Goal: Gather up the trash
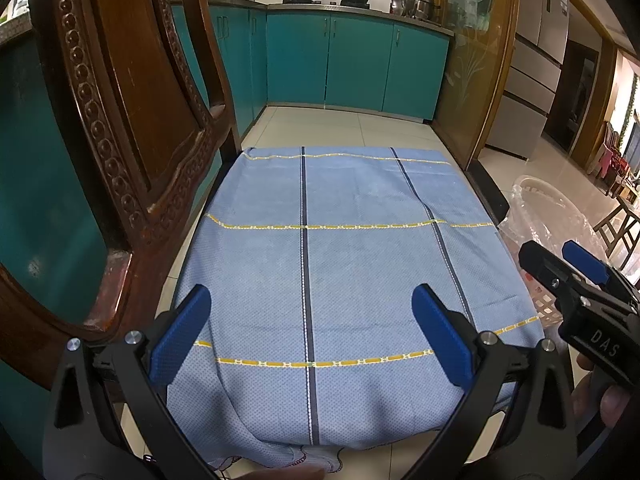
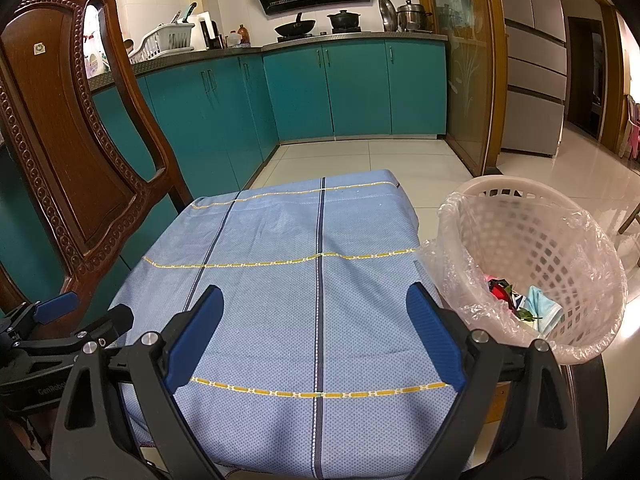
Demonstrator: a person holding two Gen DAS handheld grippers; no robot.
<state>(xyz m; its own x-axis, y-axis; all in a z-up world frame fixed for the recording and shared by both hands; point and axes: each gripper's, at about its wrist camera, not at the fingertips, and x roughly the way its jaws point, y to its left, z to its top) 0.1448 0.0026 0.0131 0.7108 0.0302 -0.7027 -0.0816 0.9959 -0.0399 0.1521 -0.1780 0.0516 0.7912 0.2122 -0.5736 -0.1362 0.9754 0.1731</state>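
Now we hold both grippers, left gripper point(image 1: 312, 336) and right gripper point(image 2: 316, 336), spread apart and empty over the bare blue cloth point(image 2: 280, 280); the trash point(image 2: 510, 300) lies in the basket point(image 2: 560, 208), right of us, nearer our right gripper.

We see only part of the basket point(image 1: 552, 216) in the left wrist view: the right gripper point(image 1: 560, 260) covers its near side, so its contents stay hidden. The trash point(image 2: 516, 302) inside is too jumbled to name. The cloth point(image 2: 304, 280) hides whatever carries it. The chair point(image 2: 60, 120) runs off the left edge.
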